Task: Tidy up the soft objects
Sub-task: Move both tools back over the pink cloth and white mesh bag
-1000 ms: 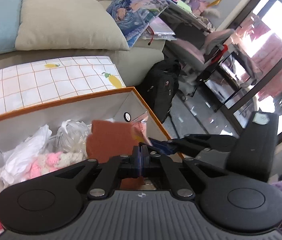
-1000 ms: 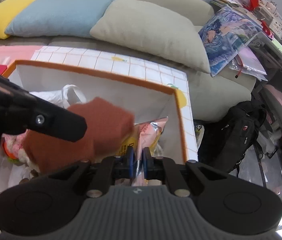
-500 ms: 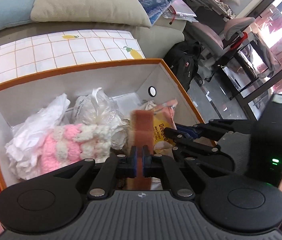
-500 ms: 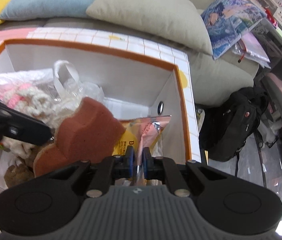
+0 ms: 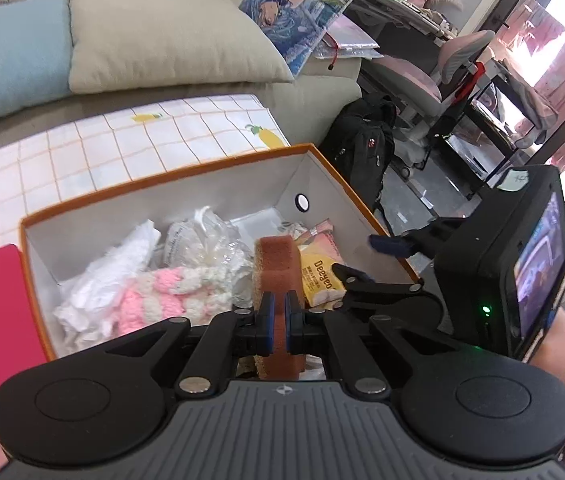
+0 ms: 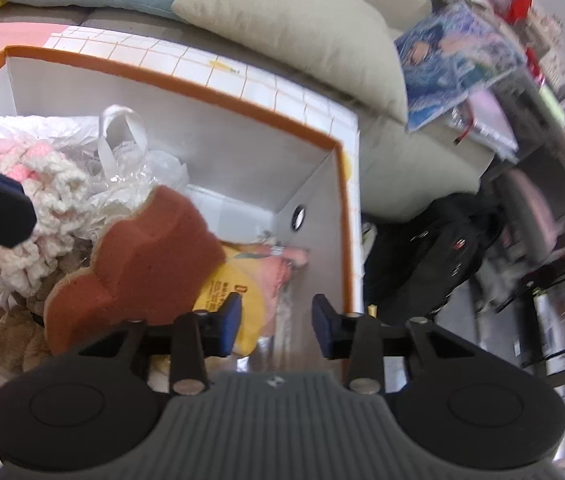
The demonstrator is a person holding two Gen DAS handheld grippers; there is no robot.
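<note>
In a cluttered living room, an orange-rimmed box [image 5: 218, 166] sits on a checked cloth [image 5: 130, 140]. The left gripper [image 5: 276, 322] pinches a brown sponge [image 5: 278, 264] upright over the box's near right; light and squashy, it seems best held mid-edge. The right gripper [image 6: 276, 320] gapes empty.

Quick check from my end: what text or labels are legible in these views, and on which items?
"Deeyeo" on the yellow and pink snack packet in the orange-rimmed box.
Smaller print on that packet: only "D" reads, rest blurred.
Grey print on the clear plastic bag: too small.
Emblem on the black backpack: unreadable.
</note>
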